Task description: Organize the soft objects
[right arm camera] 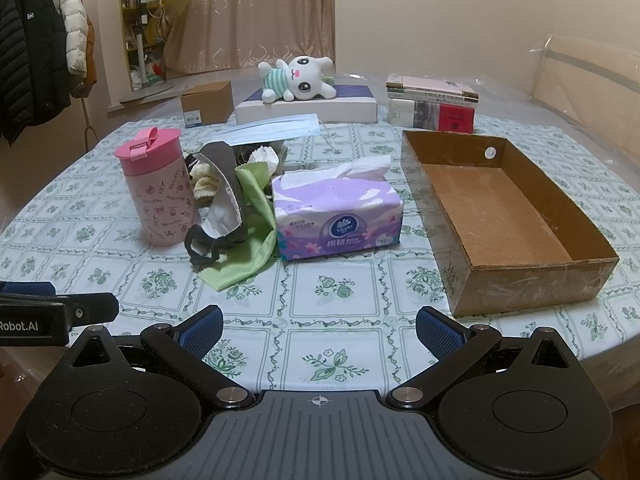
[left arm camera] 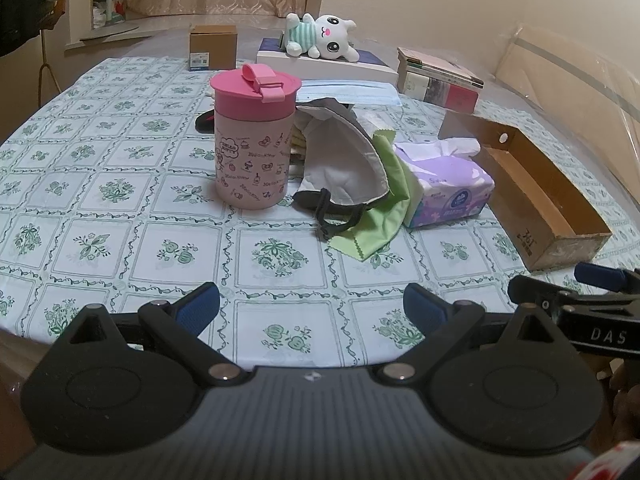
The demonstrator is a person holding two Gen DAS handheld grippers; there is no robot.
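Observation:
A heap of soft things lies mid-table: a grey and white cloth mask (left arm camera: 344, 160) (right arm camera: 224, 196), a green cloth (left arm camera: 380, 216) (right arm camera: 248, 248), a blue face mask (right arm camera: 276, 128) (left arm camera: 344, 90) and a purple tissue pack (right arm camera: 336, 216) (left arm camera: 444, 188). An empty brown cardboard box (right arm camera: 504, 216) (left arm camera: 536, 200) stands to the right. A white plush toy (right arm camera: 296, 80) (left arm camera: 324, 34) lies on a flat box at the back. My left gripper (left arm camera: 312, 312) and right gripper (right arm camera: 318, 330) both hang open over the near table edge, holding nothing.
A pink lidded cup (left arm camera: 252, 140) (right arm camera: 158, 188) stands left of the heap. A small brown carton (right arm camera: 206, 106) and a stack of books (right arm camera: 432, 108) sit at the back. Coats (right arm camera: 36, 60) hang at the far left.

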